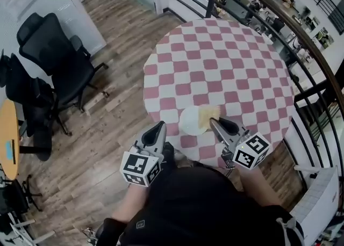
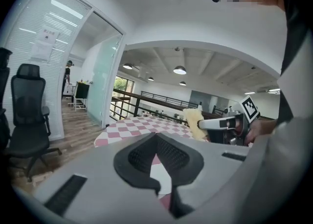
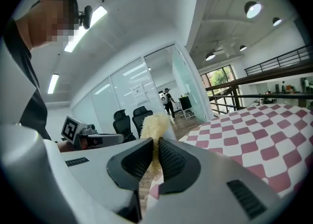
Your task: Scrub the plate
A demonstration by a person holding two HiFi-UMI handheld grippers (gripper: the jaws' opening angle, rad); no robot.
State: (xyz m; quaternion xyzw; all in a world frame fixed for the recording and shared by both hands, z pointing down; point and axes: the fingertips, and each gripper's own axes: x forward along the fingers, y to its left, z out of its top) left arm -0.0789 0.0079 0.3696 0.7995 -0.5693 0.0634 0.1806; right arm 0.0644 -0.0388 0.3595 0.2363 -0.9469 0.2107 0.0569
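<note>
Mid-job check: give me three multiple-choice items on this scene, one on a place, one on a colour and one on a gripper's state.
1. The plate sits:
A. at the near edge of the tablecloth
B. at its centre
C. on the floor

2. The tablecloth is:
A. blue striped
B. pink and white checked
C. plain green

3. The right gripper is:
A. open and empty
B. shut on the sponge
C. shut on the plate

Answers:
1. A, the plate lies just ahead of both grippers.
2. B, the checks show in every view.
3. B, the yellow sponge is pinched between its jaws.
</note>
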